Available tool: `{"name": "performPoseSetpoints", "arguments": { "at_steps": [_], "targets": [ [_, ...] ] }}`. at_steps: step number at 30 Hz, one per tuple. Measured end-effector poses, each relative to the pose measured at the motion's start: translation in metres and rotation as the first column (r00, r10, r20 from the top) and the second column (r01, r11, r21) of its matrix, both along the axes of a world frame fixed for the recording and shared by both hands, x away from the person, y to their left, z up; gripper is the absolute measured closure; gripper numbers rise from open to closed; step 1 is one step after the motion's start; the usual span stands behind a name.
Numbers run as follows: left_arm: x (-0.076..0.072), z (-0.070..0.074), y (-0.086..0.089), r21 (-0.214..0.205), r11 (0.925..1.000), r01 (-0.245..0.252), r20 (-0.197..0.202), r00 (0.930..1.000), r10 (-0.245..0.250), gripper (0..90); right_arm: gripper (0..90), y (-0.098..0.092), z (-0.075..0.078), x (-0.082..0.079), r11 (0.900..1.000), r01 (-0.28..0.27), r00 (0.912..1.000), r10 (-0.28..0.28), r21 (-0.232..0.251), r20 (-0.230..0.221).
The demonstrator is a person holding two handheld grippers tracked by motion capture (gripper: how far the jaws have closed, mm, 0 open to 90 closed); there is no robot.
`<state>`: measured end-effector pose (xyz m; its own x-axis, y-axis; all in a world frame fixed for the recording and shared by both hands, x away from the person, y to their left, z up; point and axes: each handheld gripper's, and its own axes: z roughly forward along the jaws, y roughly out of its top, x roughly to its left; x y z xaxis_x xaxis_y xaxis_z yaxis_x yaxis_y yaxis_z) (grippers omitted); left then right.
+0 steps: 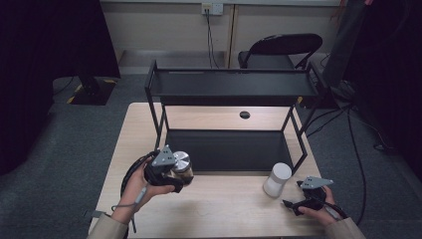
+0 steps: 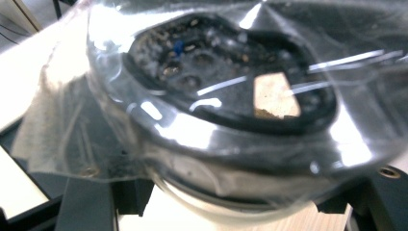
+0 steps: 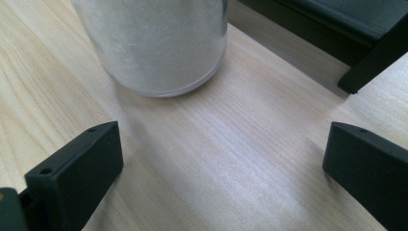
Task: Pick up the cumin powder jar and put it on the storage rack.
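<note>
A glass jar (image 1: 181, 165) with a silver lid and dark contents is held tilted over the table's left front, just off the rack's left corner. My left gripper (image 1: 173, 178) is shut on it. In the left gripper view the jar (image 2: 226, 91) sits very close, with the black jaws pressed against its sides low in the frame. A white frosted jar (image 1: 277, 179) stands upright on the table at the right front. My right gripper (image 1: 294, 194) rests just right of it, open. In the right gripper view the white jar (image 3: 154, 43) stands ahead of the spread jaws of the right gripper (image 3: 221, 154), apart from them.
A black two-tier metal rack (image 1: 231, 84) stands at the middle of the wooden table (image 1: 219, 211); its lower shelf (image 1: 229, 149) is bare. A cable hole (image 1: 245, 115) lies behind it. A black chair (image 1: 281, 50) stands beyond the table.
</note>
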<state>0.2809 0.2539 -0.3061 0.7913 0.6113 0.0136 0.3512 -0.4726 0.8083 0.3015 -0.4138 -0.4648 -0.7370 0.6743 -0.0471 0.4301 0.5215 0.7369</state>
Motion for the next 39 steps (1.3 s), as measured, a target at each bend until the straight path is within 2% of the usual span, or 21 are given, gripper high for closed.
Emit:
{"name": "performPoseSetpoints", "arguments": {
  "at_steps": [1, 3, 5, 10, 16, 19, 24, 29, 33, 35, 39],
  "targets": [
    [0.002, 0.005, 0.000, -0.010, 0.9999, -0.001, 0.006, 1.0000, 0.001, 30.9, 0.0, 0.000, 0.000, 0.000, 1.0000, 0.000, 1.0000, 0.000, 0.000, 0.000],
    [0.005, 0.018, -0.003, 0.005, 1.0000, -0.008, 0.014, 0.9999, 0.008, 30.9, 0.0, 0.000, 0.000, 0.000, 1.0000, 0.000, 1.0000, 0.000, 0.000, 0.000],
    [0.009, 0.027, -0.004, 0.000, 0.9999, -0.016, 0.024, 0.9996, 0.016, 30.9, 0.0, 0.000, 0.000, 0.000, 1.0000, 0.000, 1.0000, 0.000, 0.000, 0.000],
    [0.020, 0.050, -0.010, 0.016, 0.9996, -0.023, 0.016, 0.9996, 0.023, 30.9, 0.0, 0.000, 0.000, 0.000, 1.0000, 0.000, 1.0000, 0.000, 0.000, 0.000],
    [0.032, 0.075, -0.012, 0.001, 0.9993, -0.037, 0.017, 0.9992, 0.037, 30.9, 0.0, 0.000, 0.000, 0.000, 1.0000, 0.000, 1.0000, 0.000, 0.000, 0.000],
    [0.038, 0.092, -0.015, 0.011, 0.9988, -0.047, 0.021, 0.9987, 0.047, 30.9, 0.0, 0.000, 0.000, 0.000, 1.0000, 0.000, 1.0000, 0.000, 0.000, 0.000],
    [0.050, 0.117, -0.017, 0.004, 0.9973, -0.074, 0.014, 0.9972, 0.074, 30.9, 0.0, 0.000, 0.000, 0.000, 1.0000, 0.000, 1.0000, 0.000, 0.001, 0.000],
    [0.059, 0.142, -0.023, 0.037, 0.9944, -0.100, 0.023, 0.9948, 0.099, 30.9, 0.0, 0.000, 0.000, 0.000, 1.0000, 0.000, 1.0000, 0.000, 0.001, 0.000],
    [0.064, 0.154, -0.029, 0.043, 0.9910, -0.127, 0.030, 0.9916, 0.125, 30.9, 0.0, 0.000, 0.000, 0.000, 1.0000, 0.000, 1.0000, 0.000, 0.001, 0.000],
    [0.067, 0.157, -0.031, 0.030, 0.9903, -0.136, 0.028, 0.9904, 0.135, 30.9, 0.0, 0.000, 0.000, 0.000, 1.0000, 0.000, 1.0000, 0.000, 0.001, 0.000],
    [0.074, 0.165, -0.041, 0.038, 0.9846, -0.171, 0.023, 0.9852, 0.170, 30.9, 0.0, 0.000, 0.000, 0.000, 1.0000, 0.000, 1.0000, 0.000, 0.001, 0.000]
  ]
}}
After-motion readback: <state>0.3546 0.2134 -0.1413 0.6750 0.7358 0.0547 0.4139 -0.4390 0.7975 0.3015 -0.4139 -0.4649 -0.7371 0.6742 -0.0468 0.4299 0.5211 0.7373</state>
